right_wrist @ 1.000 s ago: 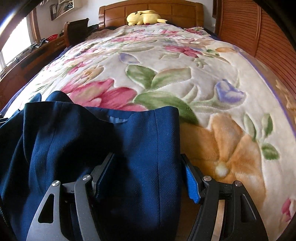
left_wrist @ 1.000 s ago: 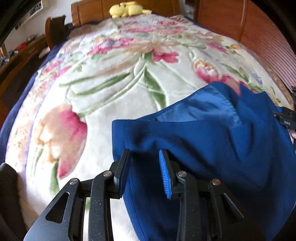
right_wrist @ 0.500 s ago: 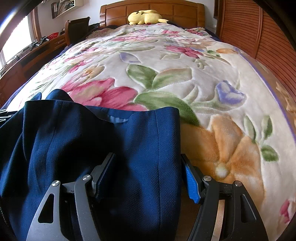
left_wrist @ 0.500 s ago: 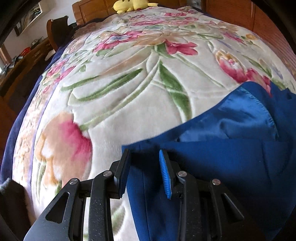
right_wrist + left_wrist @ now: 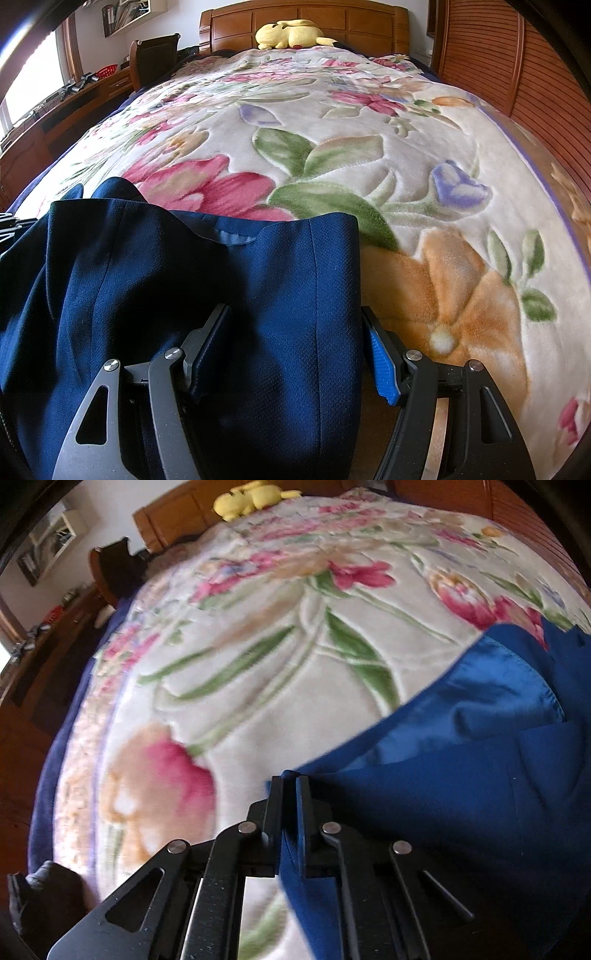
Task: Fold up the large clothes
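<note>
A dark blue jacket lies on a floral blanket that covers a bed; its shiny blue lining shows where a flap is turned over. My left gripper is shut on the jacket's near left corner, and a fold of cloth sticks out between the closed fingers. In the right wrist view the jacket fills the lower left. My right gripper stands wide open around a broad band of the cloth, and the blue right pad sits just beside the fabric's edge.
A yellow plush toy rests against the wooden headboard. Slatted wooden panels run along the bed's right side. A desk and a dark chair stand on the left. Bare blanket stretches beyond the jacket.
My left gripper has closed on the jacket's corner, and its view has tilted and rolled a little. The right gripper and the cloth between its fingers have not moved.
</note>
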